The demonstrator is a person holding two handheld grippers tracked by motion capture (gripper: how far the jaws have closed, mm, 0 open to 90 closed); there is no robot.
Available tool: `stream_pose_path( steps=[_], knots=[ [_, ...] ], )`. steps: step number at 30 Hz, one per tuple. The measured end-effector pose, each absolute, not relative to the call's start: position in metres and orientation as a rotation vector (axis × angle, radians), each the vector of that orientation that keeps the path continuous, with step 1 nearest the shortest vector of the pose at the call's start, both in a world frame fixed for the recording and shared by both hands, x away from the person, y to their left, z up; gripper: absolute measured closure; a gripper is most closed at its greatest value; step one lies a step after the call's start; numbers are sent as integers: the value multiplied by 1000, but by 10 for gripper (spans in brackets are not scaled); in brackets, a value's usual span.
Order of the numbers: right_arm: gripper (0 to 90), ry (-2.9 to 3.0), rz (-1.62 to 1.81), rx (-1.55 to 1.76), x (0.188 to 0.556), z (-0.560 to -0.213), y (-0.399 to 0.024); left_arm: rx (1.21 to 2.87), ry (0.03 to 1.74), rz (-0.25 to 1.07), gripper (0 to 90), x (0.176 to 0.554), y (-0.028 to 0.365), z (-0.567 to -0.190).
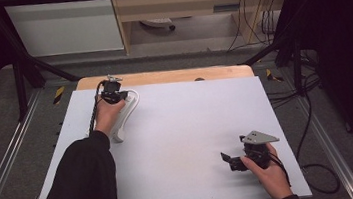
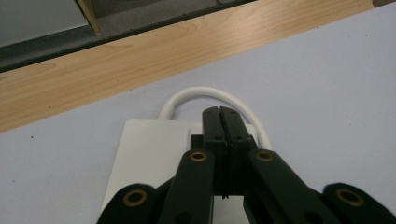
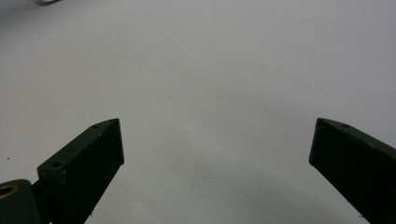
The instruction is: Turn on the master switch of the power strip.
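Observation:
A white power strip [image 1: 125, 116] lies at the far left of the table, and its white cable [image 2: 196, 92] loops out of its far end. My left gripper [image 1: 116, 95] hovers over that far end, its jaws pressed together with nothing between them [image 2: 219, 114]. The strip's flat top [image 2: 149, 158] shows just under the jaws. I cannot tell whether the tips touch it. My right gripper [image 1: 232, 162] is held at the near right of the table, open, with bare tabletop between its fingers [image 3: 215, 128].
A white sheet [image 1: 193, 128] covers the table, leaving a wooden strip [image 1: 162, 76] bare along the far edge. Black frame posts stand at both far corners. Cables [image 1: 317, 164] lie on the floor to the right.

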State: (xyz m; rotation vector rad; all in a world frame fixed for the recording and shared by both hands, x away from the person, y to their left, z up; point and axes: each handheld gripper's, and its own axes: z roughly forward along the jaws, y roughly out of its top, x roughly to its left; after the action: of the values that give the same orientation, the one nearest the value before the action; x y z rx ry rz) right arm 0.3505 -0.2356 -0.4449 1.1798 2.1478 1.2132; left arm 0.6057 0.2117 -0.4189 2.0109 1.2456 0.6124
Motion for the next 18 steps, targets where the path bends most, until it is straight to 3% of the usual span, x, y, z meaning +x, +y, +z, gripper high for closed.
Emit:
stream_pose_path(
  steps=[18],
  knots=[
    [37,2139,1208,1180,349,-444,-236,2022,1258,608,900,608,211,-423]
  ],
)
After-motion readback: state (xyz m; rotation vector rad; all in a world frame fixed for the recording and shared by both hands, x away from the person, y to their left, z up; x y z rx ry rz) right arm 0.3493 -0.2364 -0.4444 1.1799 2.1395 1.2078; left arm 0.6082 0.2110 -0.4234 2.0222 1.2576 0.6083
